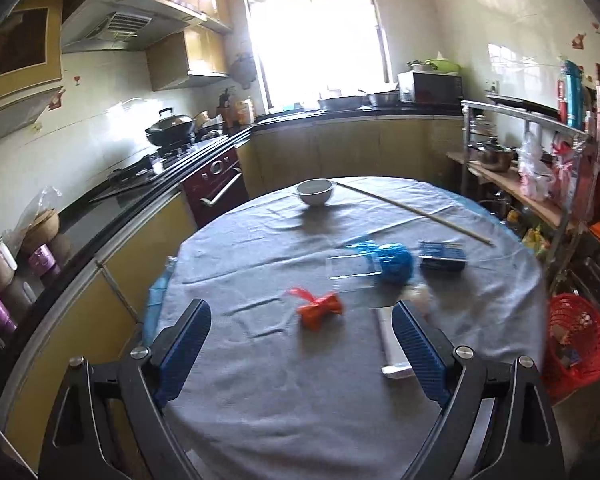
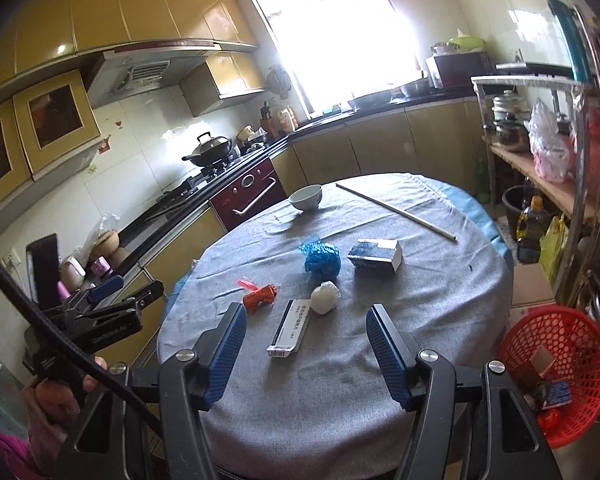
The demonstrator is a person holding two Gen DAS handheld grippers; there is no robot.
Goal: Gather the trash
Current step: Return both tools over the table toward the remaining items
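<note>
Both claws, left (image 1: 302, 344) & right (image 2: 306, 346), gape empty over worktop (image 2: 320, 392); white carton (image 2: 290, 328) light, stiff: pinch across narrow sides.

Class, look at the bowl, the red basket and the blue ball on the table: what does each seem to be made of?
Bowl: probably glazed ceramic, white and glossy. Red basket: likely moulded plastic, an open lattice. Blue ball: seemingly crumpled thin plastic, shiny and creased.
</note>
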